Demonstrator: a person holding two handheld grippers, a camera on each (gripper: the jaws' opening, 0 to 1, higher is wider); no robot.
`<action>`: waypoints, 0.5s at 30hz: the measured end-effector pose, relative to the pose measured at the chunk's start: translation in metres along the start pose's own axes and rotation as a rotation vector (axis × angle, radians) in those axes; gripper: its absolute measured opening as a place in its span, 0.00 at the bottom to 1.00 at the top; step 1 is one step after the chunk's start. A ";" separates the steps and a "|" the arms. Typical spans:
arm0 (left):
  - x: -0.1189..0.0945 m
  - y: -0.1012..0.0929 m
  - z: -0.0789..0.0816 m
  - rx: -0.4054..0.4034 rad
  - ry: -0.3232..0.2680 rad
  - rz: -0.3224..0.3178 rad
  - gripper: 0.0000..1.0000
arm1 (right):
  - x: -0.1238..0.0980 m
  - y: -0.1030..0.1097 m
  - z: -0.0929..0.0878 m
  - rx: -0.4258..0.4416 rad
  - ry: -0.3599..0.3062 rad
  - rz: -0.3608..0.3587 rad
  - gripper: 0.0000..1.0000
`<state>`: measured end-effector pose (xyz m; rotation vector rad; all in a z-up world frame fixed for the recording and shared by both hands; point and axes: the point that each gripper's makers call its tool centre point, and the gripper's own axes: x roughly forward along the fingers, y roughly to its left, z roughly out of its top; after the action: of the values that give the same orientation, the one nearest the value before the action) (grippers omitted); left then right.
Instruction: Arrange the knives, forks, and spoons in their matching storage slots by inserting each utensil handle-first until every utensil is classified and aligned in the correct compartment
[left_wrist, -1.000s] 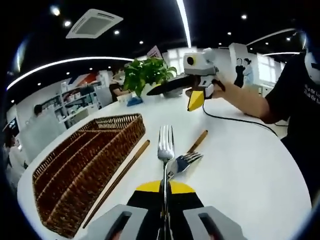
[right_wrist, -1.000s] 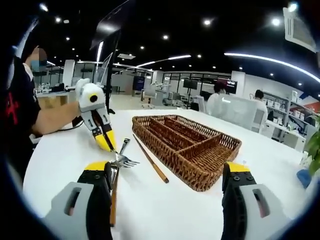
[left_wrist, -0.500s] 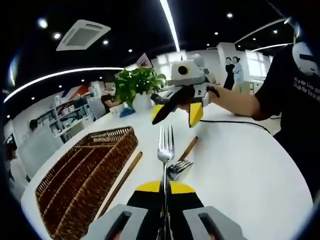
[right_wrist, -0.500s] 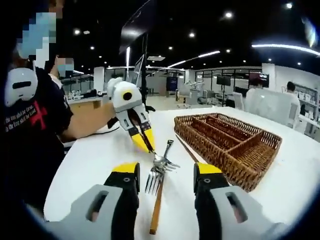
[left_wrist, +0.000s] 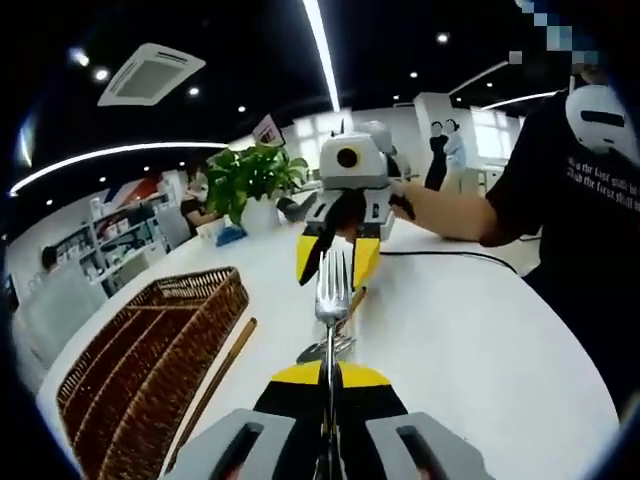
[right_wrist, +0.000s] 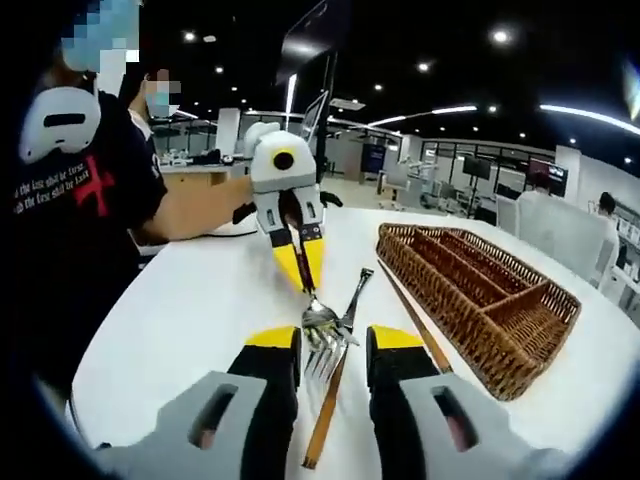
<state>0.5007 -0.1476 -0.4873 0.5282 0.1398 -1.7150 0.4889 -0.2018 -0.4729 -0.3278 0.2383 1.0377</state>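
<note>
My left gripper (left_wrist: 330, 380) is shut on the handle of a silver fork (left_wrist: 331, 290) whose tines stick out ahead. From the right gripper view, this left gripper (right_wrist: 300, 275) points its fork (right_wrist: 316, 312) down at the table. A wooden-handled fork (right_wrist: 325, 420) lies on the white table, its head between the jaws of my right gripper (right_wrist: 332, 345). Those jaws stand a little apart and are open. In the left gripper view, the right gripper (left_wrist: 337, 262) hovers just behind the held fork's tines. The brown wicker tray (left_wrist: 190, 330) (right_wrist: 505, 355) has long compartments.
A long wooden stick (left_wrist: 215, 375) (right_wrist: 415, 320) lies along the tray's side. A slim silver handle (right_wrist: 355, 295) rests beside the fork heads. A person (right_wrist: 80, 200) holds both grippers at the table's edge. A cable (left_wrist: 470, 255) trails on the table, and a potted plant (left_wrist: 250, 180) stands at the back.
The right gripper has swung in towards the left one, over the wooden-handled fork, and its jaws have narrowed from wide apart. The left gripper still holds the silver fork.
</note>
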 end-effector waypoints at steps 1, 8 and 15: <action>0.000 -0.001 0.000 0.001 0.000 -0.004 0.02 | 0.001 0.002 0.000 -0.010 -0.003 0.005 0.26; 0.003 -0.006 -0.003 0.009 0.012 -0.034 0.02 | 0.004 0.011 -0.006 -0.074 0.028 0.051 0.19; 0.005 -0.009 -0.006 0.011 0.033 -0.043 0.03 | 0.005 0.015 -0.003 -0.097 0.009 0.075 0.18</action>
<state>0.4934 -0.1477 -0.4966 0.5650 0.1663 -1.7500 0.4778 -0.1917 -0.4792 -0.4138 0.2098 1.1241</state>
